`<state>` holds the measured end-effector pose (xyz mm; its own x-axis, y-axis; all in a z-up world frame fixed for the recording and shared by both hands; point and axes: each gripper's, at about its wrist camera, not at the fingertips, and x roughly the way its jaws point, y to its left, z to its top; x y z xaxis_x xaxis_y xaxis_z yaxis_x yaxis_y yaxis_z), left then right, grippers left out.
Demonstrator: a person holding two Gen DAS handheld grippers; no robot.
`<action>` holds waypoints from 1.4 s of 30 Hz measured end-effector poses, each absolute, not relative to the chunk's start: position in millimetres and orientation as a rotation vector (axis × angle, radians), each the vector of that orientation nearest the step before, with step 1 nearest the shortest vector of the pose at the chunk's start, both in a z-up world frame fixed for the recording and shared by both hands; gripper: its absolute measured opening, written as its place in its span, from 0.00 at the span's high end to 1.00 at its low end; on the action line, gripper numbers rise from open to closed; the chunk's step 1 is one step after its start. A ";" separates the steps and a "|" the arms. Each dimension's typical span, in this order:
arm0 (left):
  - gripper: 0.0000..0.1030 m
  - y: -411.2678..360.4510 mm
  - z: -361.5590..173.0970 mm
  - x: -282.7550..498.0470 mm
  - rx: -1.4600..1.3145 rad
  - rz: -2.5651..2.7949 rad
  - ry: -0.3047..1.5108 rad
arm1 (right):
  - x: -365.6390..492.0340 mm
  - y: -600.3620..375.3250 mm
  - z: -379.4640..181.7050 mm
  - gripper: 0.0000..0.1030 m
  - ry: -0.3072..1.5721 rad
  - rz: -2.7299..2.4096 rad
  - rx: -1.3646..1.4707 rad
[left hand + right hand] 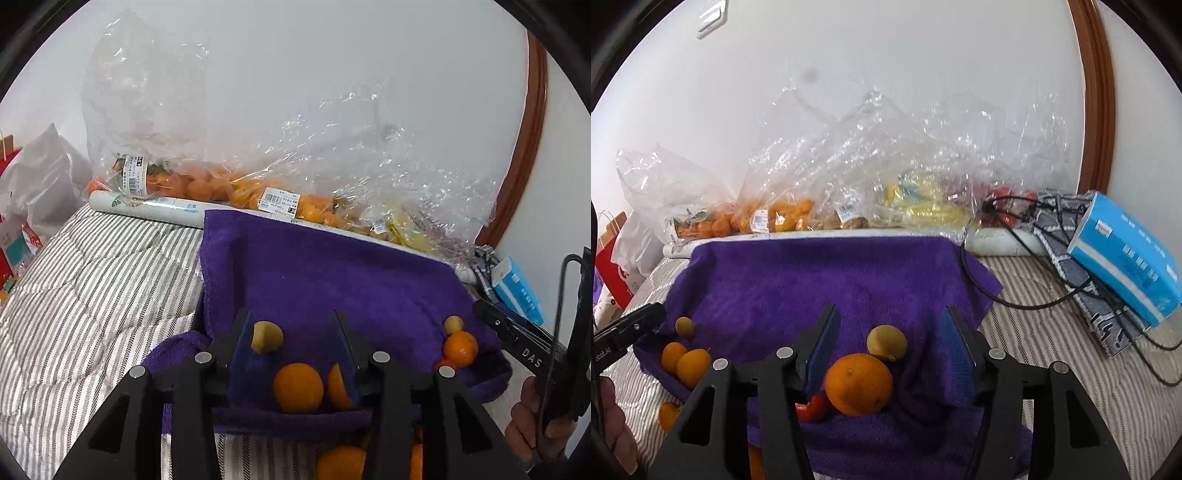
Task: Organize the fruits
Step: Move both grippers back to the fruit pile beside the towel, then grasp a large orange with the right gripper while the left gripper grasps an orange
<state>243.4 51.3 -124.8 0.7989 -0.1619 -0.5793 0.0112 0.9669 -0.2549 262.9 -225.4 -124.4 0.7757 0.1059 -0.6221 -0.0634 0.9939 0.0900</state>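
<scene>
On the purple terry towel (820, 280) we count one large round orange (858, 384), one yellow lemon (887, 342) behind it and one red fruit (812, 408) beside it. Clear plastic bags (783, 218) behind the towel hold small oranges. Our right gripper (890, 339) gapes around the orange, unpressed; our left gripper (293, 341) stands partly open, gripping nothing.

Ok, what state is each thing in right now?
Left claw: open, holding nothing.
Right claw: open, clear of the orange.
Orange: loose on the purple towel.
Purple towel: spread out, rumpled.
Fruit bags: lying along the wall.
Tissue box: tilted.
</scene>
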 end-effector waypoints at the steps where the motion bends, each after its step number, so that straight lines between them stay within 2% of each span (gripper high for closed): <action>1: 0.61 51.8 -122.5 240.8 -0.251 -0.100 0.634 | 260.0 -225.1 -119.7 0.45 0.673 0.106 0.072; 14: 0.60 72.3 -124.7 195.7 -0.255 -0.047 0.616 | 191.1 -190.7 -121.5 0.44 0.753 0.224 0.119; 21: 0.59 84.7 -132.3 172.5 -0.242 0.000 0.631 | 177.4 -162.9 -130.7 0.57 0.821 0.287 0.111; 26: 0.59 87.5 -130.8 163.2 -0.242 0.002 0.619 | 184.9 -152.1 -142.9 0.61 0.873 0.287 0.093; 42: 0.58 84.7 -128.8 162.0 -0.255 -0.039 0.635 | 148.6 -201.8 -137.3 0.60 0.871 0.158 0.077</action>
